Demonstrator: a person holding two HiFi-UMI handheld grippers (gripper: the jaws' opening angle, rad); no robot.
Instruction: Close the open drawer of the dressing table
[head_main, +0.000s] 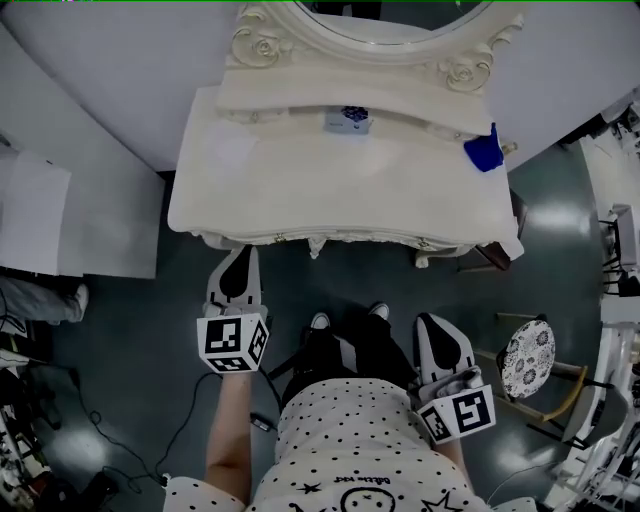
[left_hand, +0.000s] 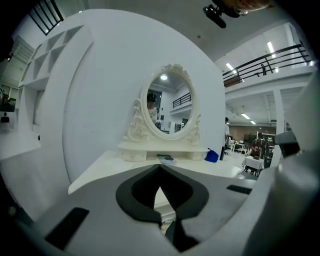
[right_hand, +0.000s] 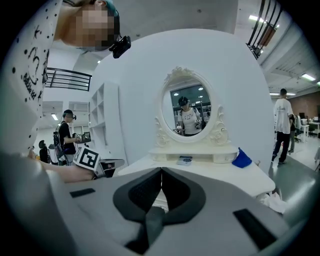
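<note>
The cream dressing table (head_main: 300, 190) with its oval mirror (head_main: 390, 20) stands right in front of me. From above, its carved front edge (head_main: 320, 240) looks flush, and I see no drawer sticking out. My left gripper (head_main: 238, 258) hovers just short of that front edge at the left, shut and empty. My right gripper (head_main: 432, 325) sits lower and further back on the right, also shut on nothing. In the left gripper view the left gripper (left_hand: 160, 167) points at the tabletop (left_hand: 125, 165). In the right gripper view the right gripper (right_hand: 161, 171) faces the mirror (right_hand: 187, 107).
On the tabletop lie a blue object (head_main: 484, 152) at the back right and a small box (head_main: 350, 118) under the mirror. A round patterned stool (head_main: 528, 360) stands on the floor to the right. A white curved wall (head_main: 120, 70) rises behind the table. Cables (head_main: 90, 420) trail at the left.
</note>
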